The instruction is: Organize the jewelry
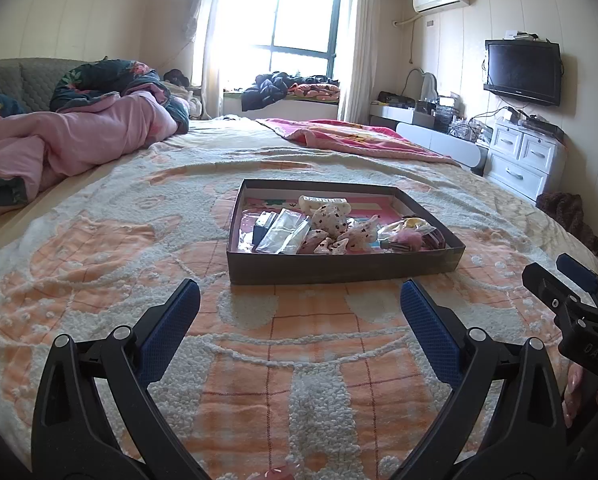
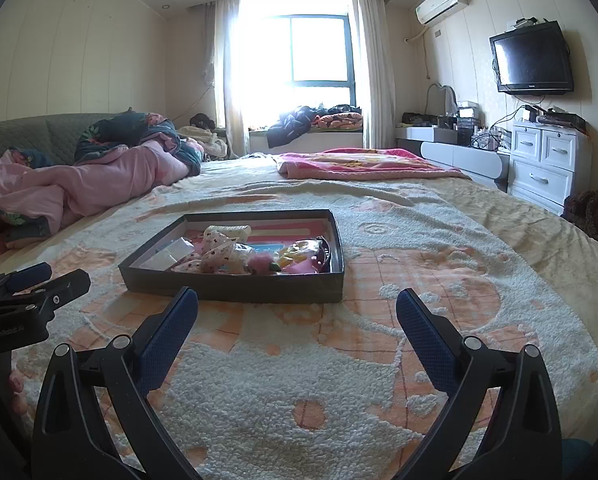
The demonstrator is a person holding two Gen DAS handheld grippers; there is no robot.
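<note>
- Your left claw point(image 1: 299, 308) and right claw point(image 2: 297, 312) both hang wide open over the bedspread point(image 1: 299, 400), holding nothing, short of the box.
- One shallow dark box point(image 1: 339, 268) sits on the bed just ahead, and every piece to sort lies inside it.
- Inside, you have several spotted fabric bows point(image 1: 331, 220), one pink fluffy clip point(image 1: 405, 239), a few clear packets point(image 1: 281, 232) and one white bar point(image 1: 323, 201) at the back; overlap prevents an exact count.
- Risk: the pieces are heaped, so a wide grab could lift two at once.
- Risk: the soft bed may let the box tip or slide if you press its near wall.
</note>
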